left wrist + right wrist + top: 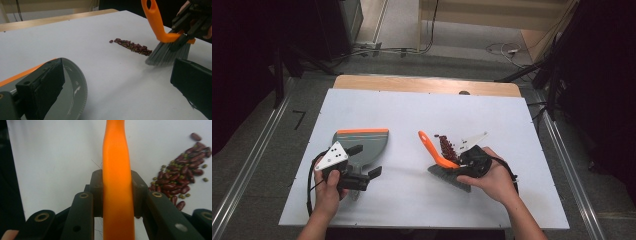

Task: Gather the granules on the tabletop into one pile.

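A grey dustpan (362, 144) with an orange front lip lies on the white table (412, 112). My left gripper (364, 161) hovers at the pan's near end, open; in the left gripper view one jaw stands over the dustpan (75, 87) rim and the left gripper (117, 75) holds nothing. A small brush (436, 150) with an orange handle and grey bristles is clamped in my right gripper (464, 159). Its bristles (166, 53) rest on the table beside a streak of red beans (447, 146), which also appears in the left gripper view (132, 46). In the right gripper view, the right gripper (117, 192) is shut on the orange handle (117, 157), with beans (183, 176) at right.
Both hands come in from the table's near edge. A wooden strip (427, 84) borders the far side. Beyond it are a grey floor, cables (504, 49) and dark stands. Metal rails (569, 170) run along both sides.
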Demonstrator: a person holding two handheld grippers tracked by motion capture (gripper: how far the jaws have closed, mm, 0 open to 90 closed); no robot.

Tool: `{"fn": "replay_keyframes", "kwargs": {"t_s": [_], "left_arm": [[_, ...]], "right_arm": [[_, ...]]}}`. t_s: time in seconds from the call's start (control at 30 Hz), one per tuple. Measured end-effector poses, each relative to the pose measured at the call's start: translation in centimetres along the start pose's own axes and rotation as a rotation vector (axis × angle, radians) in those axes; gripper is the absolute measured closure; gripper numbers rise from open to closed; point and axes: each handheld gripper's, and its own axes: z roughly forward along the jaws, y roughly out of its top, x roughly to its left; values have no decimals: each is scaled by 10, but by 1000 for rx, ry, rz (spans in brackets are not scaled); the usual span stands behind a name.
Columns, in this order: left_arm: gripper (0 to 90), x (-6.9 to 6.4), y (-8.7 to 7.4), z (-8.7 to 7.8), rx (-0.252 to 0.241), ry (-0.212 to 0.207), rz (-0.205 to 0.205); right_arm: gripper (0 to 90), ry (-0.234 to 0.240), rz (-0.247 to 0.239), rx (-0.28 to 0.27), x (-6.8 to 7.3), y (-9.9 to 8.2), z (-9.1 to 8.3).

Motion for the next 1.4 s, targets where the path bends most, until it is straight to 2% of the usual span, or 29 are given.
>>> {"fn": "replay_keyframes", "kwargs": {"t_s": [0.07,0.23,0.3,0.33,0.43,0.97,1.17,1.4], "left_arm": [[0,0,0,0,2,-2,2],[0,-1,0,1,7,-3,6],[0,-1,0,1,9,-2,8],[0,-1,0,1,8,-3,7],[0,-1,0,1,6,-5,6],[0,-1,0,3,10,-1,6],[0,-1,0,3,13,6,12],[0,-2,0,4,16,4,16]], "right_arm": [[686,-21,-44,6,-1,-1,6],[681,-31,-55,-13,-17,1,10],[681,-34,-83,-12,-23,3,11],[680,-35,-75,-12,-25,4,12],[679,-23,-106,-18,-34,7,14],[677,-20,-113,-52,-73,23,22],[677,-10,-122,-52,-82,32,27],[677,-11,-105,-67,-92,37,29]]}}
